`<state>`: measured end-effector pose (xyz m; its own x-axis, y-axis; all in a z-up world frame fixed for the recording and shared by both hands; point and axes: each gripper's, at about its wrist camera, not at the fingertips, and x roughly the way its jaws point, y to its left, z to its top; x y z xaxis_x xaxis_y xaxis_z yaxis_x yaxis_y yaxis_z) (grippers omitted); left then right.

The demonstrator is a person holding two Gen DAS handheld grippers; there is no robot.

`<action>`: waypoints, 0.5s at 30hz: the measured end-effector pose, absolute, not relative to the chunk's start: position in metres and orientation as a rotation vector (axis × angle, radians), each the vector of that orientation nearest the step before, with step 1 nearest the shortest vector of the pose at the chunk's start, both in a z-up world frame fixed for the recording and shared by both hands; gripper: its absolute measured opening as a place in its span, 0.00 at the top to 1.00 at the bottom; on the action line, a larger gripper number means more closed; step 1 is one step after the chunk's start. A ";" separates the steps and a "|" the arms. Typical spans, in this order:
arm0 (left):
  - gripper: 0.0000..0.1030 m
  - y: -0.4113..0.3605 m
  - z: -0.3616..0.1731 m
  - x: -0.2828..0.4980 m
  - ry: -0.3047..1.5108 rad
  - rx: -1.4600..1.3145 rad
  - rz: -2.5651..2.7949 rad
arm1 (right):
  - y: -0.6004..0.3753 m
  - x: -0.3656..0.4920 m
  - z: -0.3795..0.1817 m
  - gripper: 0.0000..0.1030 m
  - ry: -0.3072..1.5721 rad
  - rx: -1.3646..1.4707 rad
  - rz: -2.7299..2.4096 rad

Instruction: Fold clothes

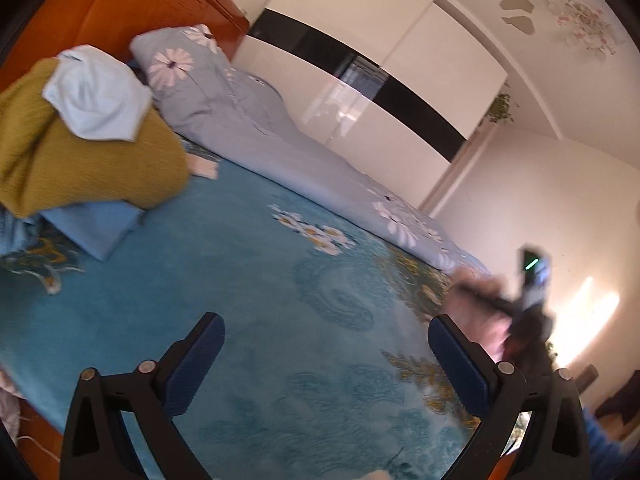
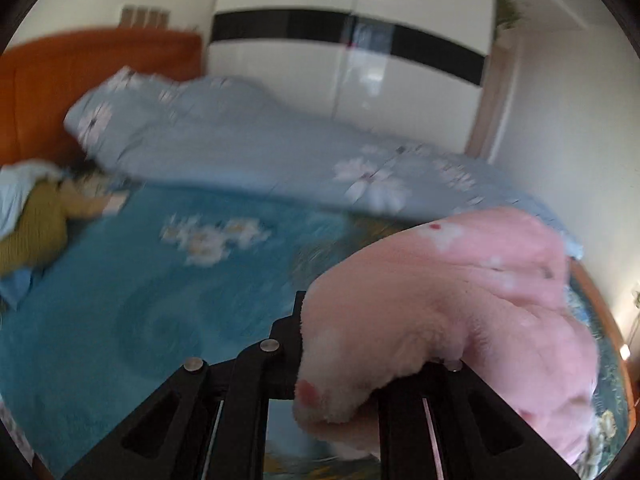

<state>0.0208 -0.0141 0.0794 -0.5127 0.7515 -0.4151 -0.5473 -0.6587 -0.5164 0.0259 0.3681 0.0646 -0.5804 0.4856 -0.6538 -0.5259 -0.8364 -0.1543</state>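
Right wrist view shows the right gripper clamped on a fluffy pink fleece garment with white and red spots, lifted above the teal patterned bedspread. The left gripper hovers over that bedspread with fingers spread, gripping nothing.

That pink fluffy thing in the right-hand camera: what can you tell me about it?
The pink garment looks like soft, fuzzy fleece, pale pink with lighter patches and a few small red marks. It is bunched and unfolded, draped over the right gripper, whose jaws appear shut on a fold of it. The rest hangs over the teal bedspread. Motion blur hides finer details. The left view shows it only as a blur.
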 end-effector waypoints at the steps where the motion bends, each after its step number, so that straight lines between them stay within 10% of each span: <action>1: 0.00 -0.024 0.081 0.022 -0.398 -0.795 2.211 | 0.353 0.006 0.031 0.87 0.087 -1.049 2.391; 7: 0.00 -0.035 0.071 0.015 -0.318 -0.867 2.259 | 0.318 -0.009 -0.010 0.85 0.067 -1.095 2.420; 15: 0.00 0.071 0.082 0.025 -0.173 -0.872 2.066 | 0.303 0.070 0.011 0.50 0.090 -1.089 2.625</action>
<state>0.0246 0.0712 0.0817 -0.3824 0.7638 -0.5200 -0.6669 -0.6177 -0.4168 0.0695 0.3029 0.0113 -0.6690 0.2481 -0.7007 -0.2953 -0.9538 -0.0558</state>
